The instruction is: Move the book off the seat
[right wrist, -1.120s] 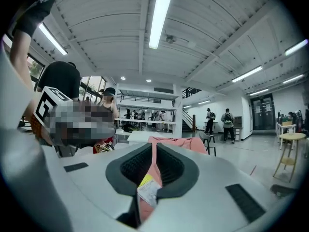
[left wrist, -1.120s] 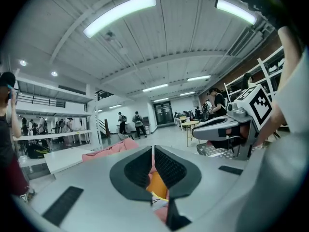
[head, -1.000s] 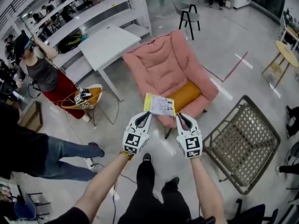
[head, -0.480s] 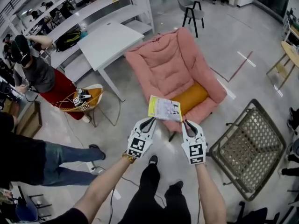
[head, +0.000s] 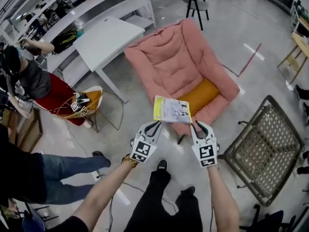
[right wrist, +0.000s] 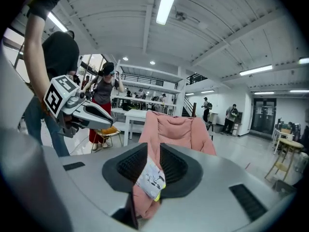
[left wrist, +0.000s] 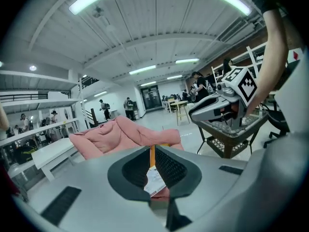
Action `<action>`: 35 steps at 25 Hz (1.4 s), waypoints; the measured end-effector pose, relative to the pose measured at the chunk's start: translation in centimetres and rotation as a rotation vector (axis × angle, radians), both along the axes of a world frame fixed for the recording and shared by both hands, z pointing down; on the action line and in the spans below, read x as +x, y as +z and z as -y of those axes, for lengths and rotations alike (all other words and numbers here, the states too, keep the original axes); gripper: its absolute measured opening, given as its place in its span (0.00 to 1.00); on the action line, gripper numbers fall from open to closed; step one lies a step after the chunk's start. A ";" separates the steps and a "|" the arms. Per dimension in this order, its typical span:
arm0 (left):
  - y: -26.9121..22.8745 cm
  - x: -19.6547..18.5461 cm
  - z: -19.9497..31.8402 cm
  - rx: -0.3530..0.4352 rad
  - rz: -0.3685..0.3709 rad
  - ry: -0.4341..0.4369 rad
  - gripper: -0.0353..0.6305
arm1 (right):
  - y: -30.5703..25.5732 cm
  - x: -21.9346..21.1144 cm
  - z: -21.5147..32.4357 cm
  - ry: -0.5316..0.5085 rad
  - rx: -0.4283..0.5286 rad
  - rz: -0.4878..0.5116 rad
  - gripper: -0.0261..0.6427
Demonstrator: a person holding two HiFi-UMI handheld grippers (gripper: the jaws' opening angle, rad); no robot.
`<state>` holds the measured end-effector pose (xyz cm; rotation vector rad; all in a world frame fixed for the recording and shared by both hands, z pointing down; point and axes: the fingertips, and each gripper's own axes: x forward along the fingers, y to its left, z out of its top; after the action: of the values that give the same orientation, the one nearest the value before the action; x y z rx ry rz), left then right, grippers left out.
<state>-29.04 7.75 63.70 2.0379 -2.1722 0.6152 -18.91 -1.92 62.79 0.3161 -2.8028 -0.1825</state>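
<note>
A thin book (head: 172, 109) with a yellow and white cover hangs in the air in front of the pink padded armchair (head: 178, 62). It is level with the orange seat cushion (head: 203, 93). My left gripper (head: 155, 124) is shut on the book's left near corner; in the left gripper view the book (left wrist: 155, 181) sits pinched between the pads. My right gripper (head: 197, 124) is at the right near corner and its jaws are opening. In the right gripper view the book (right wrist: 150, 180) still lies between the parted pads.
A white table (head: 108, 42) and white shelving (head: 96, 4) stand behind the armchair on the left. A woven mesh chair (head: 263, 146) lies to the right. A person in a red skirt (head: 43, 88) stands beside a low stool (head: 87, 103) at the left. My legs are below the grippers.
Both grippers and the book have drifted slightly right in the head view. The book still hangs between them in front of the armchair.
</note>
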 end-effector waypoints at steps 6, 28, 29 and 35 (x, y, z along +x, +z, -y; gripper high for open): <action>4.2 -2.0 0.5 -0.116 0.049 0.048 0.14 | 3.8 -1.5 0.7 -0.009 -0.007 -0.058 0.20; 19.3 -7.1 3.0 -0.464 0.279 0.208 0.33 | 15.3 -6.5 2.4 -0.042 0.009 -0.206 0.25; 19.5 -7.3 3.2 -0.466 0.278 0.213 0.33 | 15.8 -6.7 2.5 -0.040 0.005 -0.212 0.25; 21.3 -7.4 4.1 -0.487 0.277 0.255 0.33 | 17.5 -7.8 2.3 -0.047 -0.023 -0.238 0.26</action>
<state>-36.45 3.65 85.02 2.0500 -1.6523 1.3745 -26.68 -4.26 80.29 0.2079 -2.5760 -0.1857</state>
